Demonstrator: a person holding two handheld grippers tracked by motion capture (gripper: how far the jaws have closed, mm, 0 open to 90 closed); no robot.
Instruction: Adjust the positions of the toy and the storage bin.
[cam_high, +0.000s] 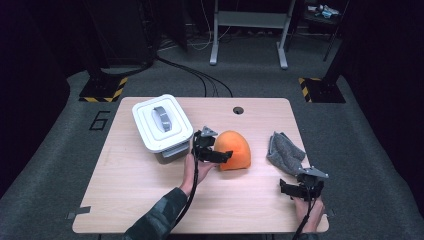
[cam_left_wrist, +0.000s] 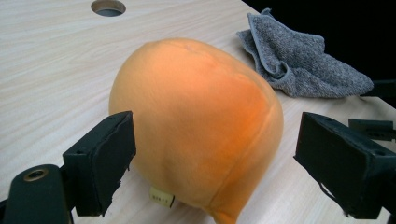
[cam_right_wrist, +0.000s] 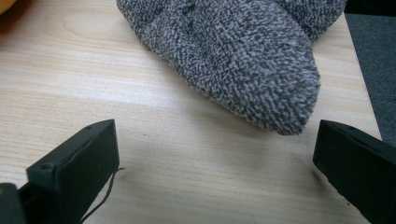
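The left gripper (cam_left_wrist: 215, 163) stands wide, its two black jaws spread to either side of an orange plush toy (cam_left_wrist: 196, 126), one pad at the toy's left flank and the other off its right flank. In the left gripper view neither pad clearly presses the fabric; whether the left pad just touches it I cannot tell. The toy sits on the table (cam_left_wrist: 46, 70) straight ahead of the jaws, a small cloth tag (cam_left_wrist: 161, 198) poking out at its base nearest the tool. In the high view the same gripper (cam_high: 212, 150) sits against the toy's near-left side, with a lidded white storage box (cam_high: 161, 122) just behind the hand.

This looks like the approach-to-grasp step: the toy is bracketed but not yet held. The next move seems to call for closing the jaws evenly on the soft body, low enough that the plush does not squeeze upward and slip out.

The right gripper (cam_right_wrist: 215, 163) is also spread wide and empty, resting near the table's edge. Just ahead of it, between the lines of its jaws but apart from them, lies the near end of a crumpled grey towel (cam_right_wrist: 233, 60); the towel appears beyond the toy from the left gripper's side.
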